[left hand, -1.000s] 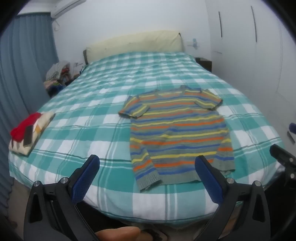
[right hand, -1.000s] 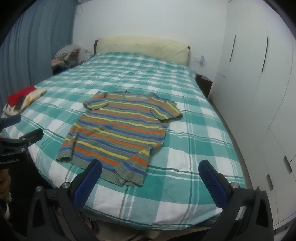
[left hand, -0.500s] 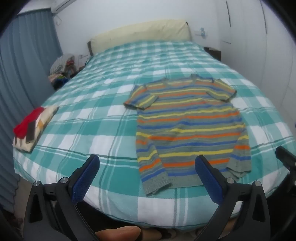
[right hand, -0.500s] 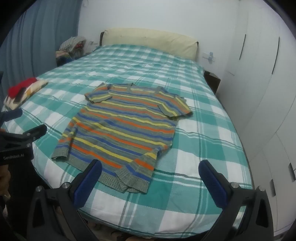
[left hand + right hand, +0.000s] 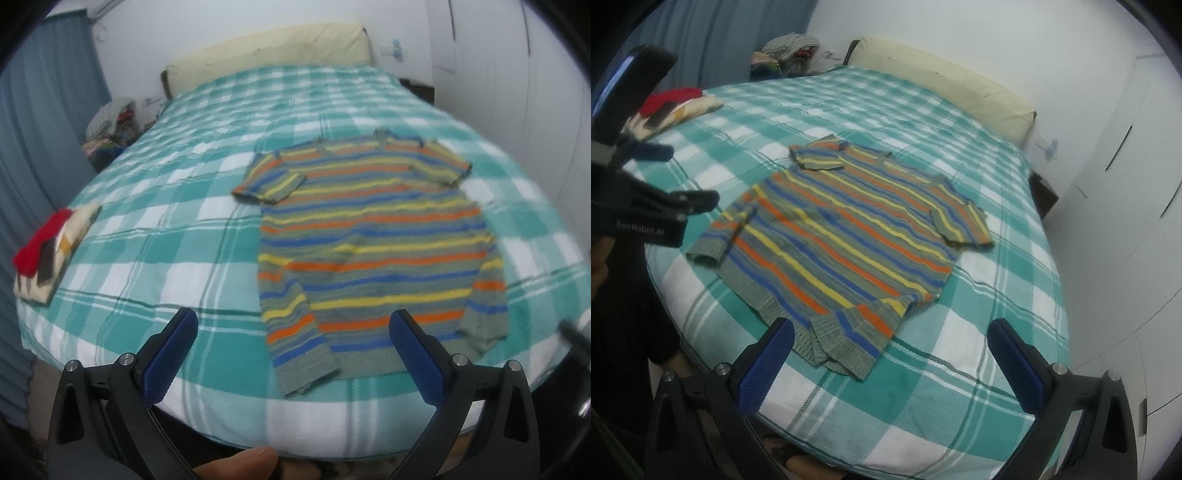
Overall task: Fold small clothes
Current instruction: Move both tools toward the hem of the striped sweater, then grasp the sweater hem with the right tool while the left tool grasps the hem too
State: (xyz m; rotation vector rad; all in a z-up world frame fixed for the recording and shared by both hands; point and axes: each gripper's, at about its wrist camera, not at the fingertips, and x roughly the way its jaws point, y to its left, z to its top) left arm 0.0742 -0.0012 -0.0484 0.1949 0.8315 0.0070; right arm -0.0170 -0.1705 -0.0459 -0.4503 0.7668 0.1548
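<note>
Closer now, both grippers over striped knit sweater (image 5: 373,236) on checked bed (image 5: 177,229). Left fingers (image 5: 170,356), right fingers (image 5: 766,369) spread wide, empty. Pinch hem corners squarely.

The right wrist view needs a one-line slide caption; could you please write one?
Open right gripper above the hem of a striped sweater lying on a checked bed, sleeves folded in.

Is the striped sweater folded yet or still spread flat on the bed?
Mostly spread. The striped sweater lies flat on the bed at full body length; only its sleeves are folded in over the body. No hand-held gripper is touching it.
</note>
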